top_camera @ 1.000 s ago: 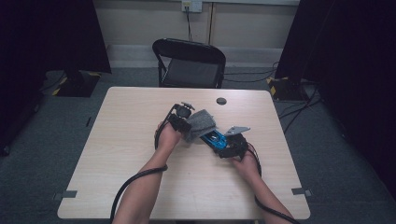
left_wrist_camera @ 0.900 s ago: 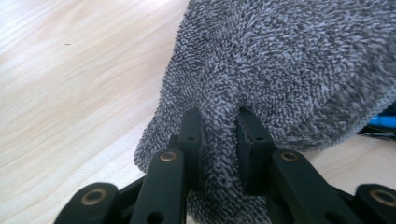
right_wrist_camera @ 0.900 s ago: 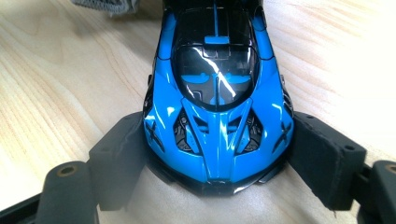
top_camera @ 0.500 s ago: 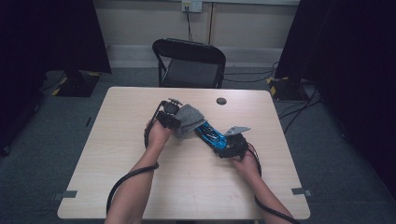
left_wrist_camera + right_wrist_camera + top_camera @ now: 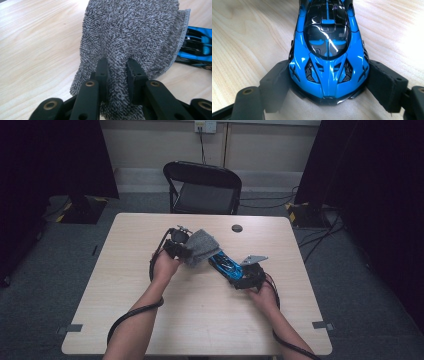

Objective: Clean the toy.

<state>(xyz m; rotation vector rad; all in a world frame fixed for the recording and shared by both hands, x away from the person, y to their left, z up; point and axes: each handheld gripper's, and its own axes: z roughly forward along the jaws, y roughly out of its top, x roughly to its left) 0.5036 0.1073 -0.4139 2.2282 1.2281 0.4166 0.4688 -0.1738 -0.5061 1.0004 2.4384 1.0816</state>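
A blue and black toy car (image 5: 226,265) rests on the wooden table (image 5: 200,320), its tail toward my right gripper (image 5: 236,271). In the right gripper view, that gripper (image 5: 329,75) is shut on the car (image 5: 328,50), with a pad pressed against each side of its rear. A grey fluffy cloth (image 5: 202,246) hangs over the car's far end, pinched in my left gripper (image 5: 191,252). From the left gripper view, the cloth (image 5: 130,37) is bunched between the shut jaws of that gripper (image 5: 117,67), and the car (image 5: 197,47) peeks out at the right.
A small black round disc (image 5: 237,228) lies near the table's far edge. A black folding chair (image 5: 202,185) stands behind the table. Cables trail from both grippers toward the near edge. Dark curtains flank the room.
My left gripper has carried the cloth to the left and away along the car, baring more of its blue body. The right gripper and the car have stayed put.
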